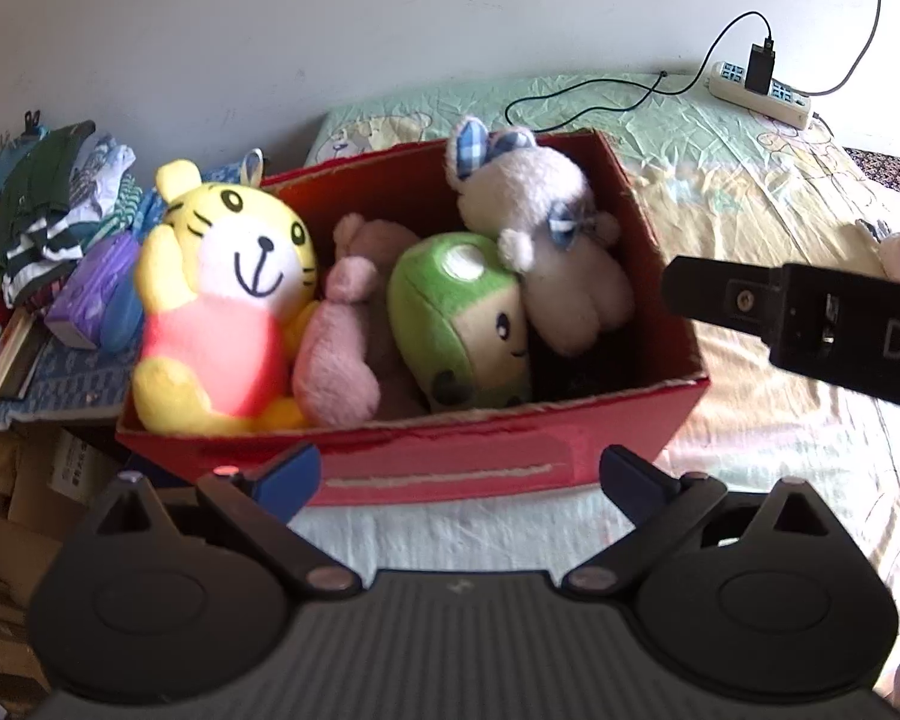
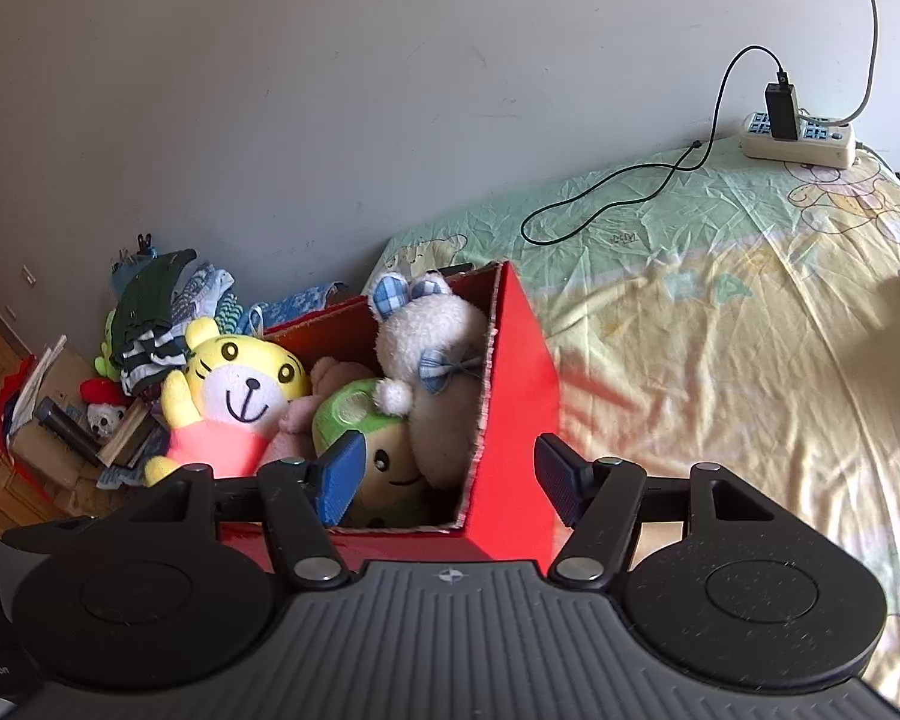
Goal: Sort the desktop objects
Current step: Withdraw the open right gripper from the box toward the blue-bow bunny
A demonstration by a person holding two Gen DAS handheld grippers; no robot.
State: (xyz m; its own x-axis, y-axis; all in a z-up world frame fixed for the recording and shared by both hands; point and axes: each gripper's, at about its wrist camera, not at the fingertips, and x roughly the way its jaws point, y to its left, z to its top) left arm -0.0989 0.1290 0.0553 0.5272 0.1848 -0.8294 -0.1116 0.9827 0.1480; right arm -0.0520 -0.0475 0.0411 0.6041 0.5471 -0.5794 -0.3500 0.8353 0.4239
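Both tongs, left (image 1: 459, 477) and right (image 2: 447, 483), spread empty before red box (image 1: 450, 468); lettering perhaps "DA".

Fuzzy cloth plush toys (image 1: 228, 300) fill a matt red cardboard box (image 1: 450, 468) on a crinkled cotton sheet (image 2: 720, 330).

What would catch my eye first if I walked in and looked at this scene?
Probably the red cardboard box on the bed, packed with soft toys: a yellow tiger at its left end, a pink plush, a green mushroom toy and a white bunny with checked ears at its right end. Next, both tools, the left tool and the right tool, open and holding nothing, near the box. A power strip lies by the wall.
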